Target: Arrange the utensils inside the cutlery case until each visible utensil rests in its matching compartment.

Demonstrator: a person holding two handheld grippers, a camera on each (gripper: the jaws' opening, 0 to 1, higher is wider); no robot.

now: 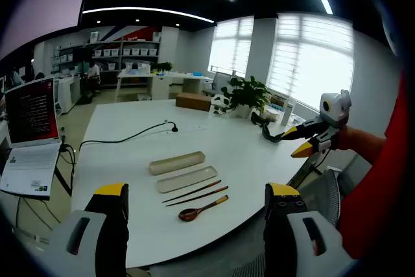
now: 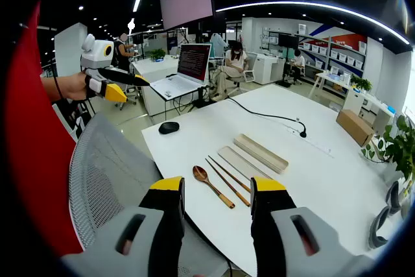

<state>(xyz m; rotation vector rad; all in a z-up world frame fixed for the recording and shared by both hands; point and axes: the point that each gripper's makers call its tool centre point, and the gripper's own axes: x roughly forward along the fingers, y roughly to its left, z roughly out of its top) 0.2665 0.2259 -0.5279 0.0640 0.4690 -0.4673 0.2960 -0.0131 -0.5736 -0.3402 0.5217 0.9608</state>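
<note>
On the white table (image 1: 253, 160) lie two long beige halves of the cutlery case, the deeper one (image 1: 177, 162) (image 2: 260, 152) behind the flatter one (image 1: 187, 179) (image 2: 237, 161). Beside them lie a pair of dark wooden chopsticks (image 1: 194, 192) (image 2: 228, 180) and a wooden spoon (image 1: 201, 210) (image 2: 213, 186), all outside the case. My left gripper (image 1: 196, 191) hangs open above the table's near edge, short of the utensils; it also appears far left in the right gripper view (image 2: 130, 89). My right gripper (image 2: 218, 185) is open, just short of the spoon, and appears at the right (image 1: 296, 142).
An open laptop (image 1: 29, 111) (image 2: 188, 69) stands on a neighbouring desk. A black cable (image 1: 130, 137) crosses the table's far part, and a black mouse (image 2: 168, 128) sits near one corner. A potted plant (image 1: 245, 94), a cardboard box (image 1: 193, 100) and a mesh chair (image 2: 110, 173) are around.
</note>
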